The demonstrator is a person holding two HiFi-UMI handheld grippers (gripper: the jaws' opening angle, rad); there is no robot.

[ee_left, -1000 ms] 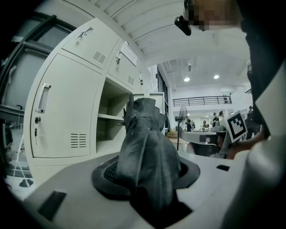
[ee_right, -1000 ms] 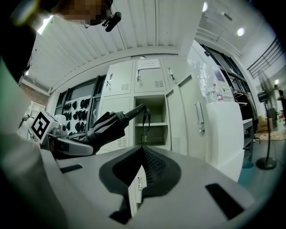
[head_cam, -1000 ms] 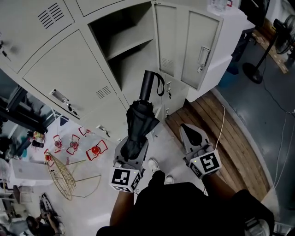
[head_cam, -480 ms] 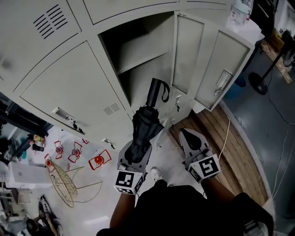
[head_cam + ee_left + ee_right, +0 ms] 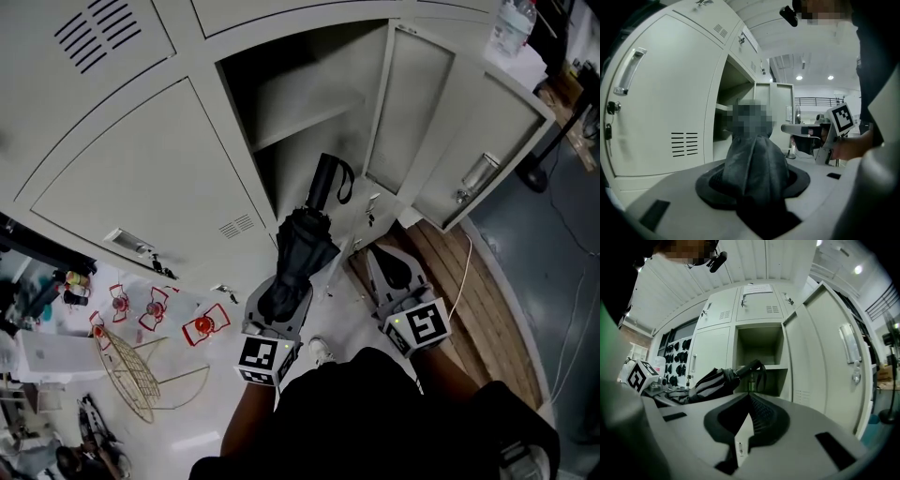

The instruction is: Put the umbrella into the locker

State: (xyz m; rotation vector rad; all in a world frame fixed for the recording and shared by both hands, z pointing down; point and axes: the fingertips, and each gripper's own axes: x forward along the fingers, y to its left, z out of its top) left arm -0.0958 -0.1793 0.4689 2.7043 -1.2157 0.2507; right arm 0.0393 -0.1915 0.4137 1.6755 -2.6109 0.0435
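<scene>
I have the one umbrella, black and folded, clamped in the left gripper: the jaws grasp its bunched fabric, and its handle with a wrist strap reaches out ahead of them, towards the open locker compartment straight in front. From the right gripper view the umbrella lies off to the left of my right gripper, whose jaws are clenched together on nothing. That compartment has one shelf across it, and its door stands swung out to the right of both sets of jaws. The other locker doors I can see are closed, pale grey with slotted vents and handles. Below the jaws is a pale floor, and to their right a strip of wooden boards. A paper label sits on the upper locker above the opening, its print too small for me to read. Each of the two grippers carries a cube with black square markers, so two cubes: left and right.
</scene>
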